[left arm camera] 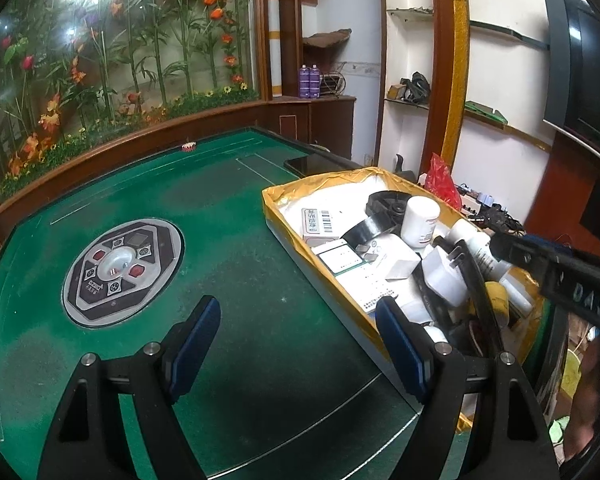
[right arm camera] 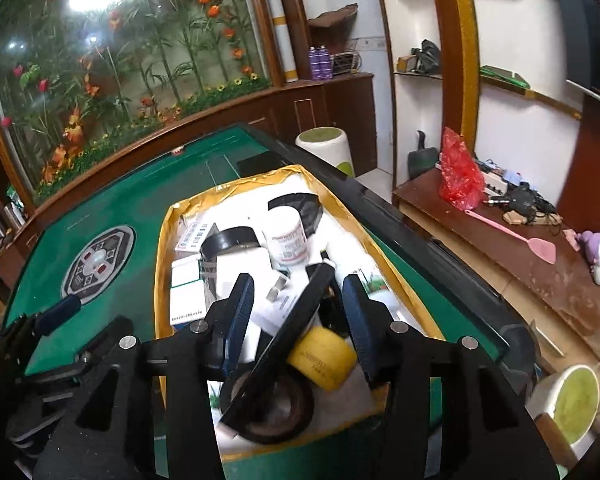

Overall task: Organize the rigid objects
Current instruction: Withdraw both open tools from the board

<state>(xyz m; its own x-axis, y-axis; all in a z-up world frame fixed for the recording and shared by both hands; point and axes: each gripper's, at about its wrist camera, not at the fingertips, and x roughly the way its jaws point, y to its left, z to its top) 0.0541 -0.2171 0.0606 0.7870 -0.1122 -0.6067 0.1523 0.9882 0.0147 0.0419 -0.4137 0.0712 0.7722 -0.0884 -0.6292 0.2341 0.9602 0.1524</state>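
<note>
Over the green felt surface [left arm camera: 240, 248], the left gripper [left arm camera: 298, 322] hovers with its 2 blue-padded fingers [left arm camera: 196, 336] spread wide and nothing between them, just beside the tray's near edge. Along the surface's right side sits a yellow-rimmed tray [right arm camera: 162, 264] crowded with rigid objects: a white jar [right arm camera: 290, 238], a barcode box [right arm camera: 194, 236], a yellow tape roll [right arm camera: 324, 356] and a dark tape ring [right arm camera: 276, 408]. Above that tray, the right gripper [right arm camera: 298, 310] has its fingers partly apart; a flat black curved piece [right arm camera: 284, 332] lies between them, and neither pad presses on it.
</note>
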